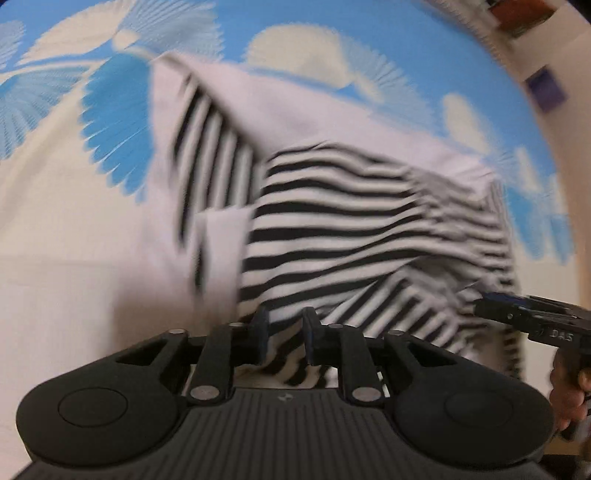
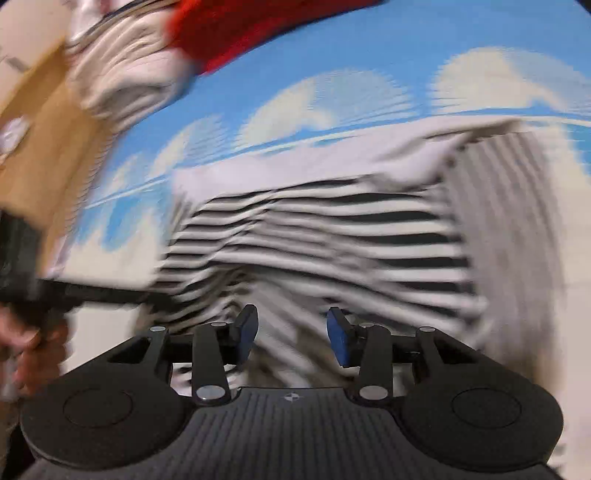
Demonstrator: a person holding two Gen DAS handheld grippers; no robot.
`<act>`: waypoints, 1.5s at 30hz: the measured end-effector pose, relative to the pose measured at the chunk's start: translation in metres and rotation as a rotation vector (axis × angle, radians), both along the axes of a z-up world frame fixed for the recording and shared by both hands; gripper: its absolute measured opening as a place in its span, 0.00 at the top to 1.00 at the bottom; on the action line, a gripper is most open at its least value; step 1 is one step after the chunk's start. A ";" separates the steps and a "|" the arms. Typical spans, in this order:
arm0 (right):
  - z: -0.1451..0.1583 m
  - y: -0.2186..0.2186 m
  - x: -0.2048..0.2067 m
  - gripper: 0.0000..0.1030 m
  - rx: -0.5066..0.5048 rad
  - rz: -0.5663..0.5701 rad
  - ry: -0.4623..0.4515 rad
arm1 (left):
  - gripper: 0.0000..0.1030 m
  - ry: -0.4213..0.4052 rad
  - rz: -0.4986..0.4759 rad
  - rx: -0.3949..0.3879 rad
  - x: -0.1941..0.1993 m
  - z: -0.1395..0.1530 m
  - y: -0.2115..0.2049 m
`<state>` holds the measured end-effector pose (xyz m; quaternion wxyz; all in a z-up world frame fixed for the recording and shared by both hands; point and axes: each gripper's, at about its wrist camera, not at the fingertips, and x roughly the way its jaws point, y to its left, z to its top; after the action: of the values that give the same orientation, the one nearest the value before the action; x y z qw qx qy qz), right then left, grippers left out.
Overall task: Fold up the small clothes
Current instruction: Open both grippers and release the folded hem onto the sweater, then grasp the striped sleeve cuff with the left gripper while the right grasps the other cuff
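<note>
A black-and-white striped garment (image 1: 351, 229) with plain white parts lies partly folded on a blue-and-white patterned sheet (image 1: 55, 203). My left gripper (image 1: 286, 330) points steeply down at its near edge, jaws narrow, with a fold of striped cloth pinched between the pads. In the right wrist view the same garment (image 2: 332, 236) fills the middle, blurred. My right gripper (image 2: 292, 336) hangs over the near edge, jaws well apart; cloth lies under the gap and the blue pads do not press it. Each gripper shows in the other's view: the right gripper (image 1: 484, 303), the left gripper (image 2: 159, 297).
A red cloth (image 2: 258, 26) and a heap of white clothes (image 2: 122, 74) sit at the far left of the sheet (image 2: 332, 55), beside a cardboard box (image 2: 40, 122). A person's hand (image 1: 569, 398) holds the right gripper's handle. Books or boxes stand against the far wall (image 1: 546, 88).
</note>
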<state>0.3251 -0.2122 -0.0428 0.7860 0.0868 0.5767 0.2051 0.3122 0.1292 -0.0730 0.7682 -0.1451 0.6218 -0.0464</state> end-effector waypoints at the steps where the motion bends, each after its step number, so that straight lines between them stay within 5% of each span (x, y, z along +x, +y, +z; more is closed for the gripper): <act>1: -0.011 -0.004 -0.001 0.60 -0.089 -0.003 0.036 | 0.81 -0.002 0.001 -0.011 -0.002 -0.001 0.001; 6: -0.003 -0.028 -0.014 0.61 -0.035 -0.034 -0.016 | 0.80 -0.083 0.042 -0.049 -0.018 0.017 0.016; 8: -0.015 -0.026 -0.023 0.61 -0.129 -0.022 -0.001 | 0.81 -0.061 0.057 -0.032 -0.026 0.006 0.020; 11: -0.006 -0.029 -0.033 0.62 -0.121 -0.043 -0.008 | 0.79 -0.009 0.035 0.040 -0.045 0.000 0.019; 14: 0.034 -0.034 -0.048 0.61 -0.067 -0.138 -0.101 | 0.79 -0.094 0.048 0.135 -0.076 0.043 0.011; 19: 0.111 -0.067 -0.115 0.53 0.021 -0.233 -0.256 | 0.74 -0.249 0.064 0.100 -0.147 0.116 0.014; 23: 0.133 -0.083 -0.185 0.43 -0.011 -0.246 -0.382 | 0.58 -0.350 0.095 0.091 -0.216 0.137 0.013; 29: 0.071 -0.122 -0.247 0.40 -0.072 -0.368 -0.312 | 0.56 -0.362 0.198 0.066 -0.284 0.078 0.010; 31: 0.041 -0.130 -0.248 0.42 -0.114 -0.439 -0.183 | 0.58 -0.200 0.280 0.119 -0.287 0.046 0.011; 33: 0.023 -0.139 -0.248 0.43 -0.040 -0.518 -0.109 | 0.56 -0.163 0.386 -0.002 -0.291 0.031 0.021; 38: -0.003 -0.124 -0.244 0.42 -0.119 -0.440 -0.043 | 0.42 -0.154 0.403 -0.045 -0.287 0.029 0.029; 41: -0.011 -0.120 -0.246 0.41 -0.132 -0.418 -0.008 | 0.41 -0.108 0.409 -0.092 -0.288 0.021 0.029; 45: -0.019 -0.114 -0.246 0.41 -0.166 -0.419 0.004 | 0.42 -0.074 0.369 -0.044 -0.285 0.011 0.022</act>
<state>0.0789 -0.3259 -0.0616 0.8146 0.1400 0.5628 -0.0109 0.0269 0.1510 -0.0622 0.7827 -0.2716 0.5547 0.0766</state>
